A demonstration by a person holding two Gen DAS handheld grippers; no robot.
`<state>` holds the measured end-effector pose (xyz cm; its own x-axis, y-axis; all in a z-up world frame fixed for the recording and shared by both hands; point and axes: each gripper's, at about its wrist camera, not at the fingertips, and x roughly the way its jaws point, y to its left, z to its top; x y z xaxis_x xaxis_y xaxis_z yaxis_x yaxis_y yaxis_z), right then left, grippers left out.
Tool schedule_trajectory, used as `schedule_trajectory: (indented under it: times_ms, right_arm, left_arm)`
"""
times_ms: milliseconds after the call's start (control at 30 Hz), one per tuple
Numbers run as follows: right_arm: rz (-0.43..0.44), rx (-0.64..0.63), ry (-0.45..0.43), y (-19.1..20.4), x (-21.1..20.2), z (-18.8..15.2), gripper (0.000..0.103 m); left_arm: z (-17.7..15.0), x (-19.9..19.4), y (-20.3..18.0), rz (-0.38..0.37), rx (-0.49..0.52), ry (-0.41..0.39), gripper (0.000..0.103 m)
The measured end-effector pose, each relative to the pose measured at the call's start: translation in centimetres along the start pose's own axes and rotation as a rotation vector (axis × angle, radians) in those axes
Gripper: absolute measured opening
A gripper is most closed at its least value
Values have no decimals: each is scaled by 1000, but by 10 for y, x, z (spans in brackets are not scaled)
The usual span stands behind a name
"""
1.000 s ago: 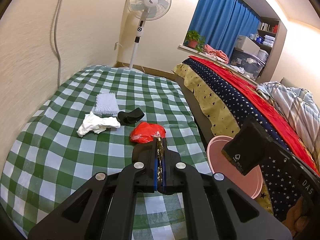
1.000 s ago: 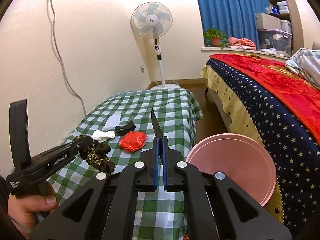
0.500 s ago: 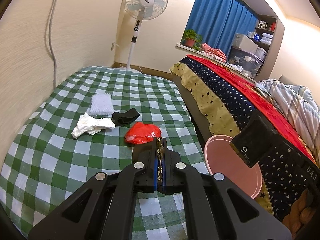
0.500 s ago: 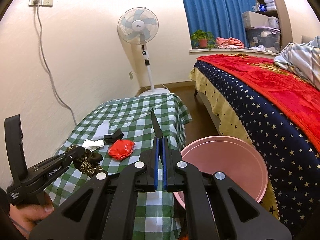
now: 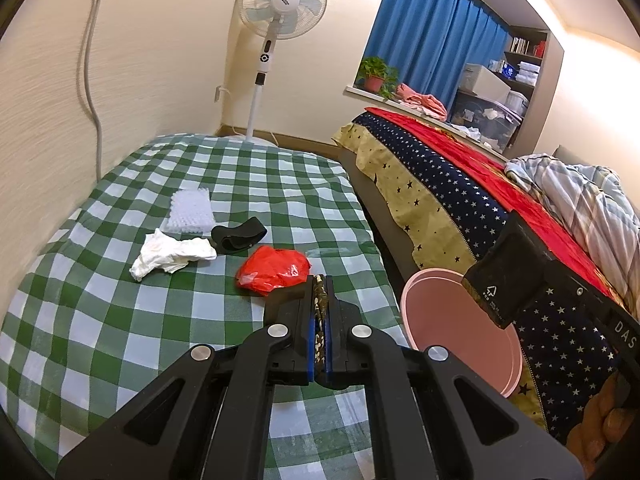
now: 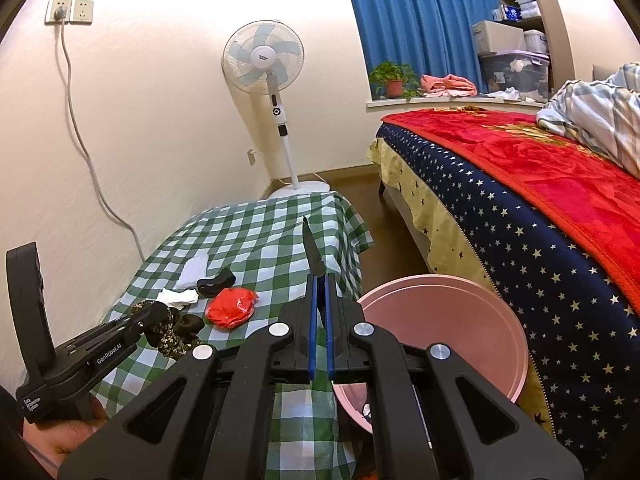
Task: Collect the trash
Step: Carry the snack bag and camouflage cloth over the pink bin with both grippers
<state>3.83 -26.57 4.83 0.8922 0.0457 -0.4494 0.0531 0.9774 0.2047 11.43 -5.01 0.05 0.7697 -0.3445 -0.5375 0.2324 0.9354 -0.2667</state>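
My left gripper (image 5: 319, 286) is shut on a dark gold-patterned wrapper (image 5: 319, 300); the wrapper (image 6: 173, 334) hangs crumpled from it in the right wrist view, over the table's near end. My right gripper (image 6: 319, 280) is shut on a thin black pointed strip (image 6: 311, 250) that sticks up past the fingertips, left of the pink bin (image 6: 444, 332). The bin (image 5: 460, 332) stands on the floor between table and bed. On the checked tablecloth (image 5: 100, 300) lie a red plastic bag (image 5: 274, 270), a white crumpled tissue (image 5: 172, 256), a black band (image 5: 238, 236) and a white bubble sheet (image 5: 190, 212).
A standing fan (image 5: 278, 20) is at the table's far end. A bed with a red and starred blanket (image 5: 460, 184) runs along the right. A cable (image 6: 84, 136) hangs down the left wall. A dark floor gap (image 6: 384, 216) separates table and bed.
Both grippers have shifted a little with their loads still held; in the right wrist view the scene sits slightly lower and farther. The trash on the table has not moved.
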Motion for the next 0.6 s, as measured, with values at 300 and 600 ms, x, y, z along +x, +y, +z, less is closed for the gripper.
schedule_trajectory:
  times_ms: [300, 600]
  right_arm:
    - [-28, 13, -6, -7, 2, 3, 4]
    - [-88, 54, 2, -28, 7, 2, 4]
  left_arm:
    - [0, 10, -15, -23, 13, 8, 3]
    - [-1, 26, -42, -66, 42, 25, 3]
